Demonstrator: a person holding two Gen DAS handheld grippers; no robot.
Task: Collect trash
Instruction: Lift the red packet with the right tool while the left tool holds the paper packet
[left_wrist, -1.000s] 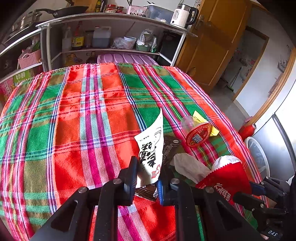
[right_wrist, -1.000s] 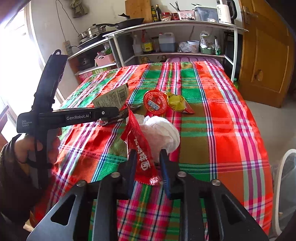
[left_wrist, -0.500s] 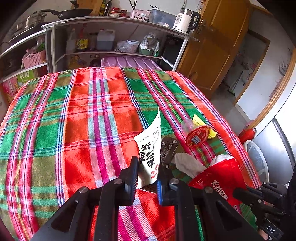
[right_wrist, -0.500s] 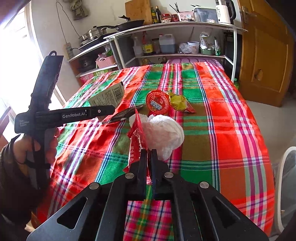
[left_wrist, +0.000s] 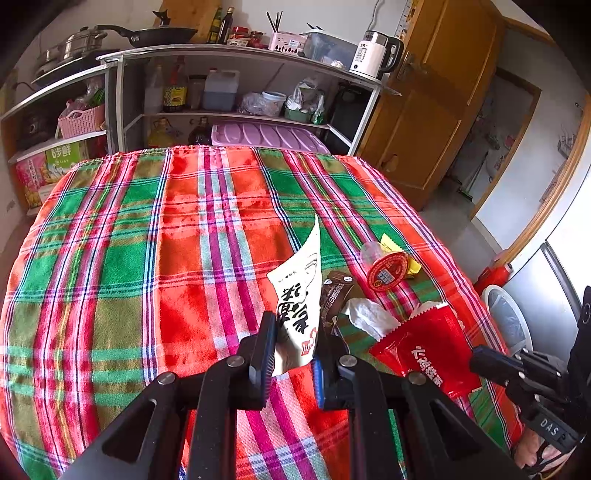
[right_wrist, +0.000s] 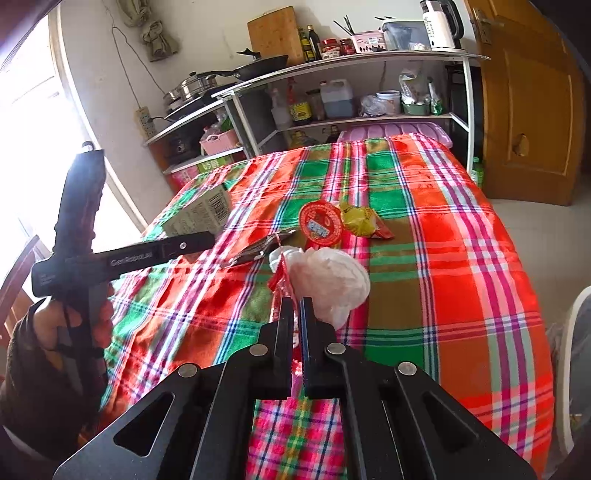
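Note:
My left gripper (left_wrist: 291, 350) is shut on the lower end of a white snack packet (left_wrist: 299, 291), which stands up off the plaid tablecloth (left_wrist: 155, 258). In the right wrist view the same packet (right_wrist: 199, 216) hangs at the tip of the left gripper (right_wrist: 207, 240). My right gripper (right_wrist: 294, 310) pinches a red snack wrapper (right_wrist: 282, 284), edge-on between the pads, and its jaws are opening slightly. A crumpled white tissue (right_wrist: 328, 280) lies just behind it. The red wrapper (left_wrist: 424, 354) shows flat in the left wrist view.
A brown wrapper (left_wrist: 334, 295), a red-lidded cup (left_wrist: 386, 271) and a yellow wrapper (right_wrist: 360, 219) lie on the cloth near the right edge. A white bin (left_wrist: 508, 321) stands on the floor beside the table. Kitchen shelves (left_wrist: 240, 114) are behind.
The right jaws, open around the red wrapper a second ago, have shut on it. My left gripper has risen a little with the white packet.

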